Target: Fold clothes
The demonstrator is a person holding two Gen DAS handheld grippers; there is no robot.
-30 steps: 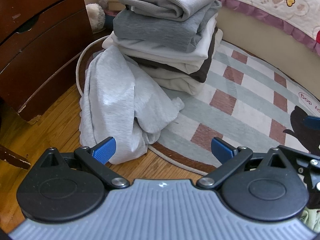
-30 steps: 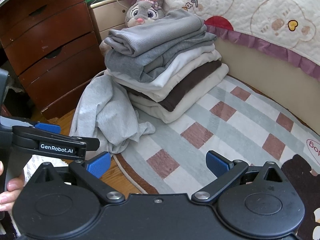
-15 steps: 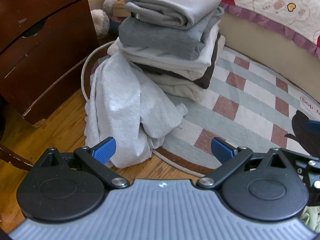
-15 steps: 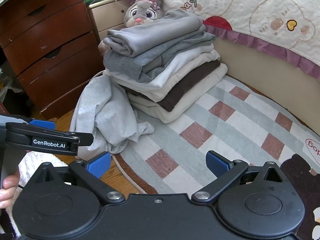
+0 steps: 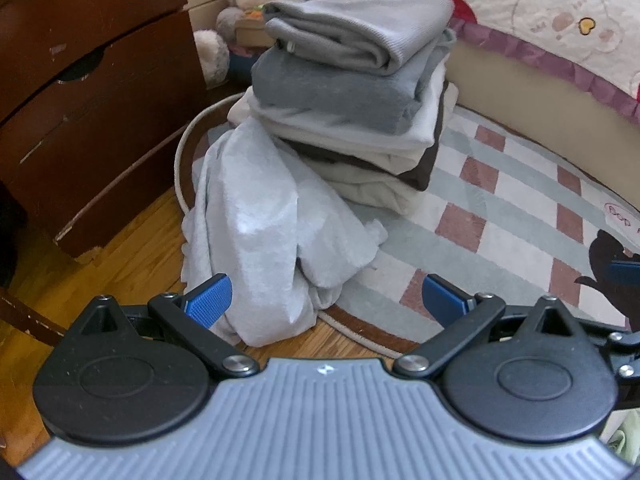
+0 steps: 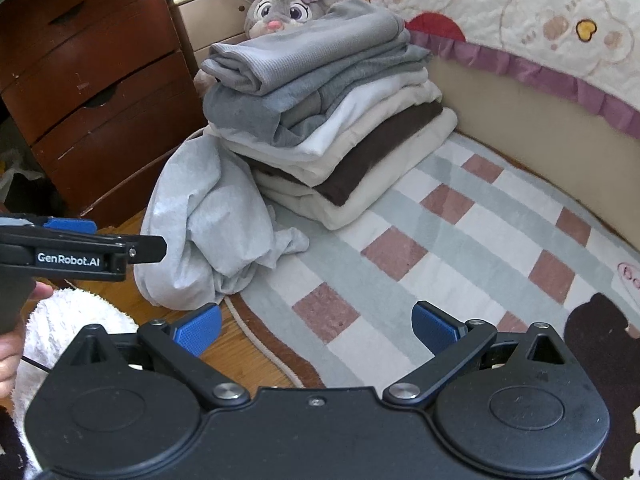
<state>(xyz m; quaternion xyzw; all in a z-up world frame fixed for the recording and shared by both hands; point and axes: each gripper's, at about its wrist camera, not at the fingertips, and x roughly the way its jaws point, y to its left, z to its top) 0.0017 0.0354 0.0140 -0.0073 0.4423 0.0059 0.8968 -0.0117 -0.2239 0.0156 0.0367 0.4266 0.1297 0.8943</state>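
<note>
On the bedroom floor: left gripper (image 5: pixel 325 294) and right gripper (image 6: pixel 316 327) spread wide, holding nothing. Ahead, crumpled light grey garment (image 5: pixel 264 236) slumped against folded stack (image 5: pixel 352 92) on checked rug (image 6: pixel 460 240). Risk of toppling stack if garment tugged carelessly.

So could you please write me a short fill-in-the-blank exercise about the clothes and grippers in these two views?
1. The crumpled light grey garment leans against the folded stack, partly on the rug and partly on the ____ floor.
2. The top item of the stack is ____ in colour.
3. Both the left gripper and the right gripper are ____, holding nothing.
4. Behind the stack sits a plush ____.

Missing words: wooden; grey; open; rabbit
</note>
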